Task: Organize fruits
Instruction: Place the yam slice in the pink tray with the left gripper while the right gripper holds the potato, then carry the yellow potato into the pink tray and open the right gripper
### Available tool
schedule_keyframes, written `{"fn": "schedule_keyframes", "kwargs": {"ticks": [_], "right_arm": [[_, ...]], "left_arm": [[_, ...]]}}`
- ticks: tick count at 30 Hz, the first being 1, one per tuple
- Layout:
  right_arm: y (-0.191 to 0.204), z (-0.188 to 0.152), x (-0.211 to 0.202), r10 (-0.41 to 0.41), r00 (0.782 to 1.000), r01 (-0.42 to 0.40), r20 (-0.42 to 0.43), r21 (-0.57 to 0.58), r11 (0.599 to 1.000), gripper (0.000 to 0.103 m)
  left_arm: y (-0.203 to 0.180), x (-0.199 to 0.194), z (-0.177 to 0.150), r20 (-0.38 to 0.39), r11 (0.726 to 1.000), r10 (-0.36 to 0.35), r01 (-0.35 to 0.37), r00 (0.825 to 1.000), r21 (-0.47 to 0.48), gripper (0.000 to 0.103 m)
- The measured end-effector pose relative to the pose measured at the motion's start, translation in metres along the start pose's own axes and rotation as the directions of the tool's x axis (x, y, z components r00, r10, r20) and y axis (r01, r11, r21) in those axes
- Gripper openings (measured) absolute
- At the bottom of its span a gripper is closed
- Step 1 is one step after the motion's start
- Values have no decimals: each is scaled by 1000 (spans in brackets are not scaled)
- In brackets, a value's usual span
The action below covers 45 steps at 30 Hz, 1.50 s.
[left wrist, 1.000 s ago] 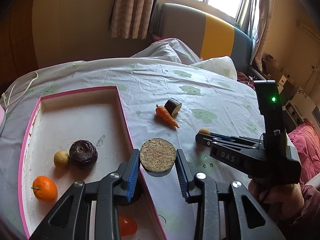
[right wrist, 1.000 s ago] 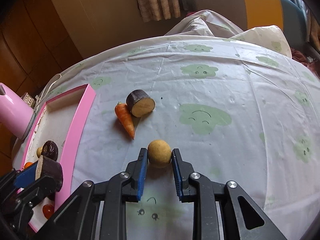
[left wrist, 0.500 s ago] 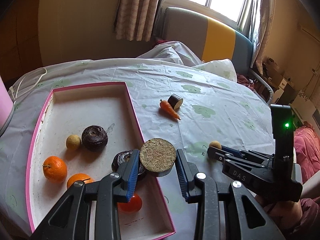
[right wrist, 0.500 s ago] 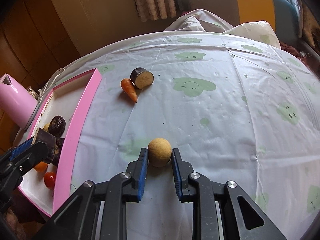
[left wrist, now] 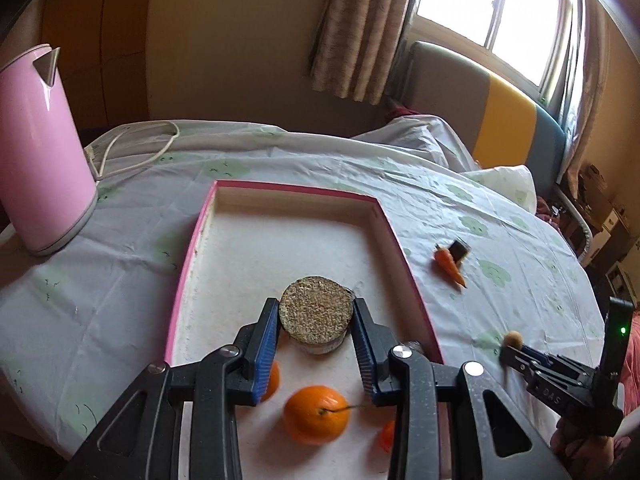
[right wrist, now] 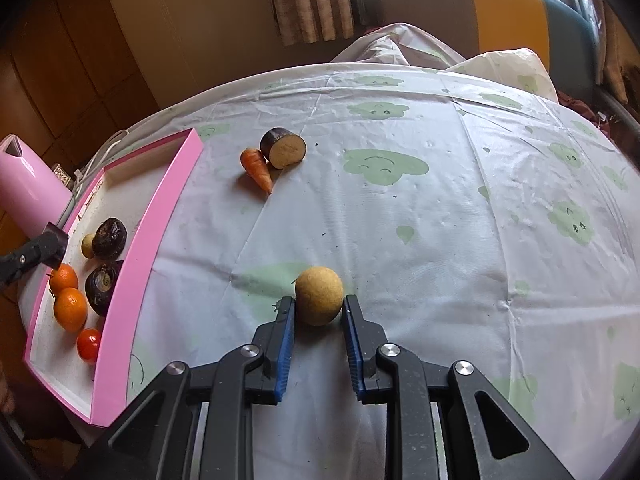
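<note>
Left gripper (left wrist: 316, 344) clamped on cut round chunk (left wrist: 317, 315), held over pink tray (left wrist: 404, 264) (likely for drop-in). Right gripper (right wrist: 319, 320) clamped on tan ball-shaped fruit (right wrist: 319, 295), above tablecloth (right wrist: 460, 240), awaiting turn.

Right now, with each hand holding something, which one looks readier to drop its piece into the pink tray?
Left, probably. The left gripper already holds its round cut piece over the pink tray, jaws clamped on it. The right gripper holds a small tan ball above the tablecloth, well off to the tray's side.
</note>
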State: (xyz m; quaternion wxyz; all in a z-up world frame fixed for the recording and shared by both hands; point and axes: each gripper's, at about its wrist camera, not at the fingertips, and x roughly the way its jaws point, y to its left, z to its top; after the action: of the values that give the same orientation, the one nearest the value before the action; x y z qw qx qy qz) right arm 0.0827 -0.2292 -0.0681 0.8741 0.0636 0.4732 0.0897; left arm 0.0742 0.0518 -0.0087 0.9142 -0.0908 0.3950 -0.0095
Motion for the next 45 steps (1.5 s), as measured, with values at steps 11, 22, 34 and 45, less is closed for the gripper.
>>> {"fn": "schedule_keyframes", "kwargs": {"ticks": [11, 22, 34, 45], "right_arm": [[7, -6, -2, -37, 998, 39, 47, -52, 998, 24], [7, -8, -3, -35, 998, 38, 54, -53, 998, 24], [8, -10, -4, -39, 997, 43, 68, -59, 997, 24], [10, -13, -5, -53, 994, 60, 92, -76, 995, 24]], "left_arm": [[26, 35, 20, -24, 994, 105, -105, 994, -11, 36], [18, 37, 11, -33, 990, 140, -140, 990, -3, 36], [-1, 6, -6, 5, 995, 93, -93, 996, 22, 36], [-17, -6, -35, -26, 997, 56, -55, 998, 46, 36]]}}
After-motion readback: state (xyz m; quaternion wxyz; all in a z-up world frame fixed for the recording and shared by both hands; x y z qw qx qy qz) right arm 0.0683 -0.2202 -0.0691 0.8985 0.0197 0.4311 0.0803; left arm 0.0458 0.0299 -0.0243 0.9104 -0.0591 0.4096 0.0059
